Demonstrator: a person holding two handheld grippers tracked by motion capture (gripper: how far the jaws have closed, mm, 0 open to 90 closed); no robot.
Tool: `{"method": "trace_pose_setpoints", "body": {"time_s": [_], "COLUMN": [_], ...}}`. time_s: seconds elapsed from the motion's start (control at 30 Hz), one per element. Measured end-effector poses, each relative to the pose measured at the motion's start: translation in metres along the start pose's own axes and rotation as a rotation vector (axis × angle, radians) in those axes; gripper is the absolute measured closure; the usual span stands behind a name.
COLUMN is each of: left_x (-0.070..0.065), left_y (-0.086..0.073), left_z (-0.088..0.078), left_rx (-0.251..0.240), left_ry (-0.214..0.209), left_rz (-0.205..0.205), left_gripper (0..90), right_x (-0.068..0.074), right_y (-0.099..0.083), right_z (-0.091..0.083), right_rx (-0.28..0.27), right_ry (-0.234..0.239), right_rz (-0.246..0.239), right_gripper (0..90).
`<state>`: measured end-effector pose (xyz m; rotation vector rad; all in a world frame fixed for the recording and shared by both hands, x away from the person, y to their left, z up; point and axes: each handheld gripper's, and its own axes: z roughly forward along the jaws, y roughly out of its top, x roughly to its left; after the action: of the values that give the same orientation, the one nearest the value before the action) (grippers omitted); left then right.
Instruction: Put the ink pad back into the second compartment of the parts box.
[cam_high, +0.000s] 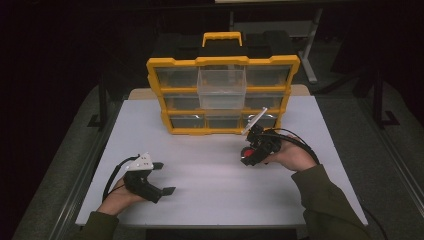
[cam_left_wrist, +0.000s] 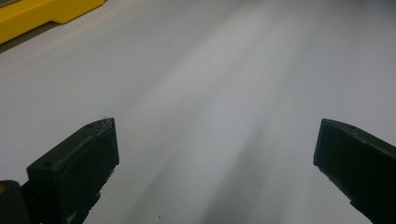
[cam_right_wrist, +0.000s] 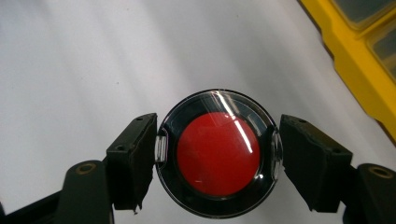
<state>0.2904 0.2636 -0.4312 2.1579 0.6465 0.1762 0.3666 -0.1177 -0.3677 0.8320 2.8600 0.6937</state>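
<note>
A round red button in a black ring under a clear cap (cam_right_wrist: 218, 153) sits squeezed between the two black jaws of my right gripper (cam_right_wrist: 218, 156), lifted off the white table. From above, the red button (cam_high: 247, 153) shows at the tip of the right gripper (cam_high: 250, 156), in front of the yellow organiser (cam_high: 222, 62). One clear drawer (cam_high: 222, 88) sticks out of the organiser's upper middle. My left gripper (cam_high: 163, 177) rests low at the front left, jaws wide apart over bare table, its fingers (cam_left_wrist: 79, 163) holding nothing.
The yellow organiser with clear drawers and a top handle (cam_high: 221, 38) stands at the table's far middle; its base edge (cam_left_wrist: 42, 14) and side (cam_right_wrist: 359, 65) show in the gripper views. The white table (cam_high: 200, 200) stretches between both hands.
</note>
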Motion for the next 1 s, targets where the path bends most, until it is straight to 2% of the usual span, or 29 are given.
{"method": "trace_pose_setpoints", "body": {"time_s": [0.23, 0.4, 0.9, 1.0], "left_x": [0.000, 0.000, -0.001, -0.001], "left_y": [0.000, 0.000, 0.001, 0.001], "left_z": [0.000, 0.000, 0.000, 0.000], "left_rx": [0.000, -0.002, -0.002, -0.002], "left_ry": [-0.001, 0.001, -0.008, -0.007], "left_rz": [0.004, 0.006, 0.003, 0.003], "left_gripper": [0.0, 0.0, 0.0, 0.0], "right_x": [-0.003, -0.005, -0.013, -0.014], "right_y": [0.001, 0.002, 0.010, 0.013], "right_z": [-0.011, -0.019, -0.046, -0.052], "right_rx": [-0.001, -0.016, -0.054, -0.055], "right_ry": [-0.002, 0.020, 0.026, 0.009], "right_rz": [0.015, 0.015, 0.033, 0.030], "right_gripper": [28.8, 28.9, 28.8, 28.8]}}
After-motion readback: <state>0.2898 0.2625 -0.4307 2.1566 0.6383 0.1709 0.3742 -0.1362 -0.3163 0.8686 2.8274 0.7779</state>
